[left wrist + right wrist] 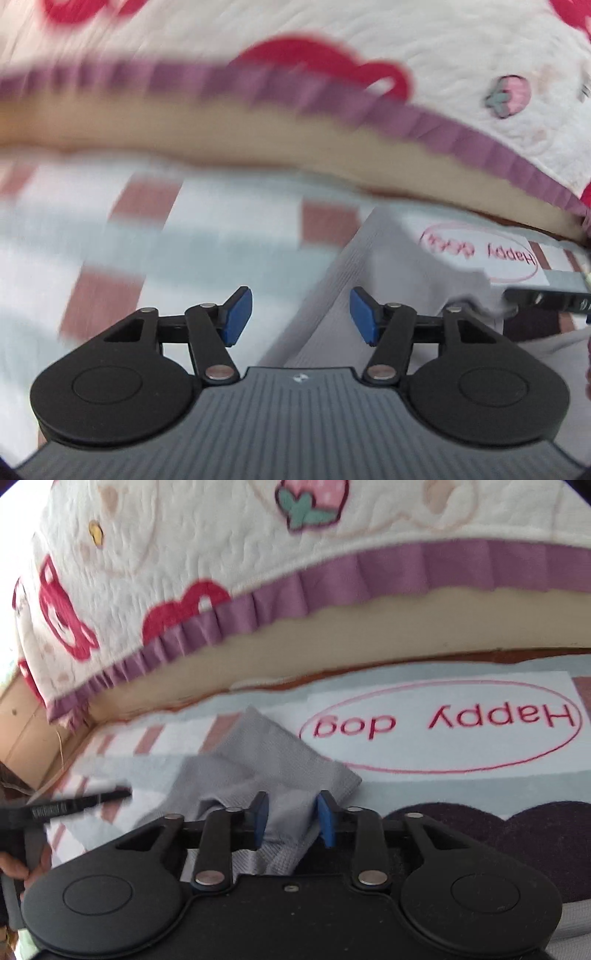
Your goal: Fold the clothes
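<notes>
I am working in the middle of a fold: the grey ribbed garment [280, 760] is lying bunched on the soft striped rug [424, 775], beside the quilted bed cover [221, 535]. My left gripper [301, 314] is standing open and empty; my right gripper [291, 821] is standing part open around a loose fold, not pinching. Next I probably need a firm hold on an edge.

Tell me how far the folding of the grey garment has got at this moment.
Done: the grey garment lies on the mat, one flap apparently folded over, though its full outline is out of frame. In hand: nothing gripped; the right gripper straddles a raised fold with jaws apart, and the left gripper hangs open above the cloth's edge. Left: further folds, since the cloth is bunched near the right gripper.
</notes>
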The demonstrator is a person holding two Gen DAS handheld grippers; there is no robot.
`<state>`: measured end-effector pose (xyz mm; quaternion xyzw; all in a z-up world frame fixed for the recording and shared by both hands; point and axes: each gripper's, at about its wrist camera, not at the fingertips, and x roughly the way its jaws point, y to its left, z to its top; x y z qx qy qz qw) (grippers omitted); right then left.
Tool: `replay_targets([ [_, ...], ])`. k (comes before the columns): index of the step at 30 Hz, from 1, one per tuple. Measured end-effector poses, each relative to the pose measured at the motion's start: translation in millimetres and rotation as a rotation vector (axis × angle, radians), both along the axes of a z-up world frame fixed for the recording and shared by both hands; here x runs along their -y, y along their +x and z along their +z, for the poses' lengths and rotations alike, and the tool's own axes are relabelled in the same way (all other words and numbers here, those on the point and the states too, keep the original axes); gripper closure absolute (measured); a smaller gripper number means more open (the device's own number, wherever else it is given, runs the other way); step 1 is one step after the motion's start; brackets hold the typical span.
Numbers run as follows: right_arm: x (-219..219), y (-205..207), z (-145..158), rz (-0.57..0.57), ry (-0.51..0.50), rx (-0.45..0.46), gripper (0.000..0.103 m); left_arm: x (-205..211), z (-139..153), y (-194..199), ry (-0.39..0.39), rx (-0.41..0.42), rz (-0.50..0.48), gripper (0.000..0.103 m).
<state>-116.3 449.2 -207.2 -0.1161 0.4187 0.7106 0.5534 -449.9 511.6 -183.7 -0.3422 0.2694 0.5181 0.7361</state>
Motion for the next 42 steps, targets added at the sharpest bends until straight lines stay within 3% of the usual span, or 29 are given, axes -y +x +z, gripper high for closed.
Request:
replay_targets([
  [3, 8, -8, 12, 0.060, 0.074, 0.065, 0.067, 13, 1, -11, 0.000, -0.081, -0.020, 0.048],
  [6, 9, -37, 21, 0.222, 0.124, 0.259, 0.062, 27, 4, -12, 0.029, -0.128, -0.078, 0.048],
  [9, 6, -68, 15, 0.362, 0.134, 0.455, 0.060, 38, -2, -3, 0.025, -0.130, -0.147, 0.047],
  [11, 0, -82, 9, 0.407, 0.134, 0.520, 0.057, 37, -10, 7, 0.021, -0.163, -0.181, 0.046],
  [12, -4, -89, 4, 0.439, 0.125, 0.549, 0.050, 37, -14, 11, 0.020, -0.176, -0.194, 0.045],
  [15, -23, -109, -12, 0.496, 0.089, 0.677, 0.049, 34, -23, 15, 0.014, -0.180, -0.202, 0.044],
  [16, -30, -109, -14, 0.489, 0.089, 0.680, 0.050, 32, -24, 15, 0.017, -0.172, -0.199, 0.044],
  [17, -38, -110, -15, 0.481, 0.089, 0.681, 0.050, 31, -25, 15, 0.021, -0.165, -0.196, 0.053],
  [18, -45, -104, -14, 0.455, 0.077, 0.622, 0.056, 29, -27, 14, 0.025, -0.158, -0.193, 0.083],
  [19, -53, -98, -12, 0.428, 0.064, 0.559, 0.085, 28, -28, 14, 0.028, -0.151, -0.190, 0.087],
  [20, -61, -92, -11, 0.400, 0.051, 0.496, 0.101, 27, -29, 14, 0.032, -0.144, -0.187, 0.090],
  [25, -82, -66, 2, 0.264, 0.046, 0.288, 0.100, 41, -12, 0, 0.061, -0.081, -0.069, 0.093],
  [28, -86, -53, 9, 0.205, 0.068, 0.235, 0.100, 40, -20, 1, 0.029, -0.133, -0.021, 0.093],
  [30, -92, -51, 7, 0.210, 0.060, 0.264, 0.100, 37, -27, 7, 0.015, -0.177, -0.023, 0.093],
  [34, -103, -52, 3, 0.210, 0.039, 0.330, 0.099, 35, -29, 7, -0.009, -0.168, 0.007, 0.092],
  [37, -113, -44, 1, 0.097, 0.014, 0.391, 0.096, 31, -31, -3, -0.037, -0.105, 0.040, 0.091],
  [39, -114, -34, 1, -0.020, -0.016, 0.425, 0.086, 28, -31, -10, -0.058, -0.055, 0.063, 0.089],
  [42, -96, -14, 7, -0.124, -0.014, 0.325, 0.080, 26, -31, -15, -0.078, -0.026, 0.072, 0.086],
])
